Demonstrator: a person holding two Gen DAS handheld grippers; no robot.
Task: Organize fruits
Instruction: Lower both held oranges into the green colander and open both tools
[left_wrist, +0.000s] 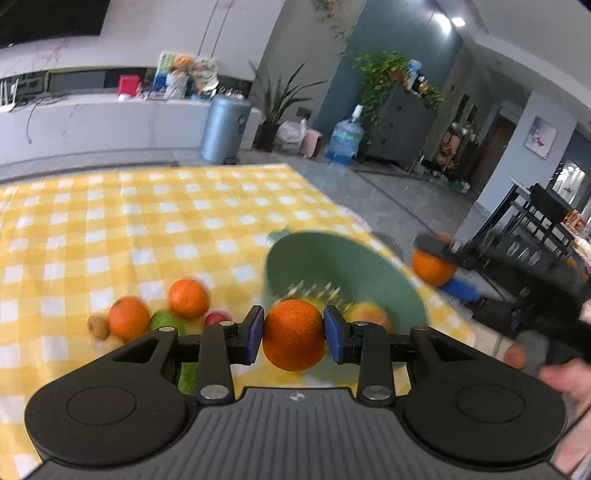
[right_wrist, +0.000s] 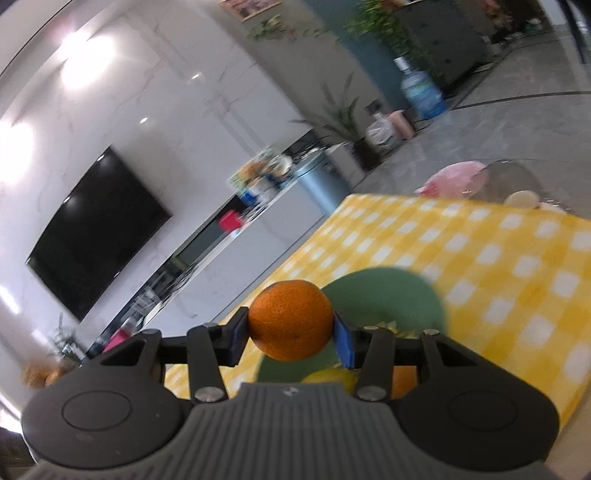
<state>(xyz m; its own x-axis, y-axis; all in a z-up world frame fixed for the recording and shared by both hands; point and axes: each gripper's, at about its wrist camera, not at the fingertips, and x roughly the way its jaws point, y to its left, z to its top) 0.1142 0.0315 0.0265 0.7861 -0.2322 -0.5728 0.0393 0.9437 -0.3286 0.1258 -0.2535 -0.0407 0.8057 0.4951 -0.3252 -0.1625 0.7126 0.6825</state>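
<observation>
My left gripper (left_wrist: 294, 334) is shut on an orange (left_wrist: 294, 341), held just in front of a green bowl (left_wrist: 332, 262) that holds an apple (left_wrist: 369, 315). Loose on the yellow checked tablecloth (left_wrist: 147, 229) to the left lie two oranges (left_wrist: 187, 298), a green fruit (left_wrist: 166, 320), a red fruit (left_wrist: 216, 317) and a kiwi (left_wrist: 98, 326). My right gripper (right_wrist: 291, 328) is shut on another orange (right_wrist: 290, 325), above the green bowl (right_wrist: 391, 295); it also shows in the left wrist view (left_wrist: 434, 267), at the bowl's right.
The table's right edge (left_wrist: 354, 218) runs close to the bowl, with floor beyond. A yellow fruit (right_wrist: 332, 376) lies in the bowl under my right gripper. A pink item (right_wrist: 454, 181) and a glass dish (right_wrist: 517, 184) sit past the table's far edge.
</observation>
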